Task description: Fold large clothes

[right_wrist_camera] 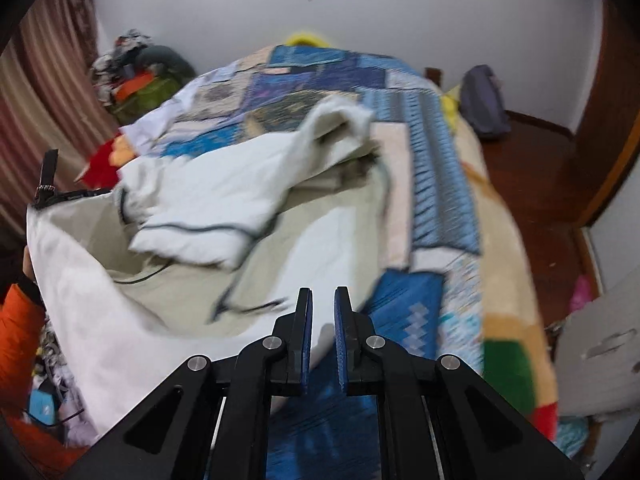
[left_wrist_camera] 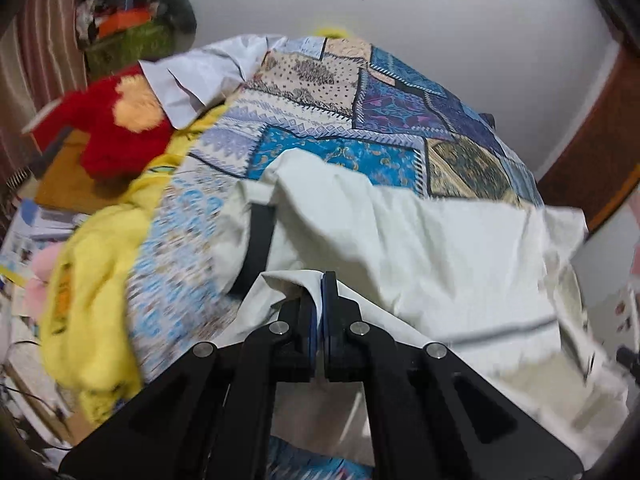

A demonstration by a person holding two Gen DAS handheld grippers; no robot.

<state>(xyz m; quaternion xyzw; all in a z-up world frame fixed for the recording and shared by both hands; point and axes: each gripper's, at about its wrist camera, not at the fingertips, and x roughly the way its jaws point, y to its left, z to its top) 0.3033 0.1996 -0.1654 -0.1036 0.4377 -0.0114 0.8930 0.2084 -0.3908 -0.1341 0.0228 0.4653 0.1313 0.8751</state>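
A large pale cream garment (left_wrist_camera: 420, 240) with dark piping lies rumpled across the patchwork quilt (left_wrist_camera: 360, 92) of a bed. My left gripper (left_wrist_camera: 322, 276) is shut on a folded edge of it, and the cloth hangs down over the left finger. In the right wrist view the same garment (right_wrist_camera: 208, 192) spreads over the bed, with its left corner raised beside an orange sleeve (right_wrist_camera: 20, 320). My right gripper (right_wrist_camera: 322, 292) hovers over the garment's near hem, jaws closed to a narrow slit. White cloth shows through the slit; whether the pads pinch it is unclear.
A yellow cloth (left_wrist_camera: 96, 272), a red plush toy (left_wrist_camera: 112, 128) and a white shirt (left_wrist_camera: 192, 76) lie along the bed's left side. Clutter is piled in the far left corner (right_wrist_camera: 136, 76). To the right are wooden floor (right_wrist_camera: 540, 184) and a grey bag (right_wrist_camera: 484, 96).
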